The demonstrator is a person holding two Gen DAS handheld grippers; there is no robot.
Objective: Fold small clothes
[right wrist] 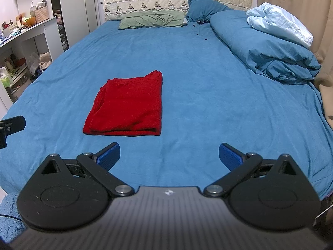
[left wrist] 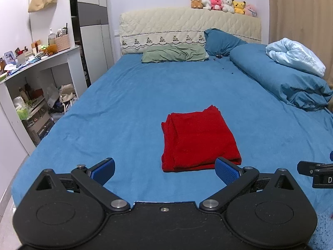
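A red garment (left wrist: pixel 197 139) lies folded into a neat rectangle on the blue bed sheet (left wrist: pixel 124 108), with its layered edges toward me. In the right wrist view the same red garment (right wrist: pixel 129 106) sits left of centre. My left gripper (left wrist: pixel 165 169) is open just short of the garment's near edge, nothing between its blue pads (left wrist: pixel 104 169). My right gripper (right wrist: pixel 169 156) is open too, empty, near the front of the bed and to the right of the garment. Part of the other gripper shows at each view's side edge.
A rolled blue duvet (left wrist: pixel 281 79) with a pale blue blanket (left wrist: pixel 295 55) lies along the right side. Green (left wrist: pixel 174 54) and blue pillows rest at the quilted headboard (left wrist: pixel 187 27), with plush toys on top. White shelves (left wrist: pixel 35 79) full of clutter stand left of the bed.
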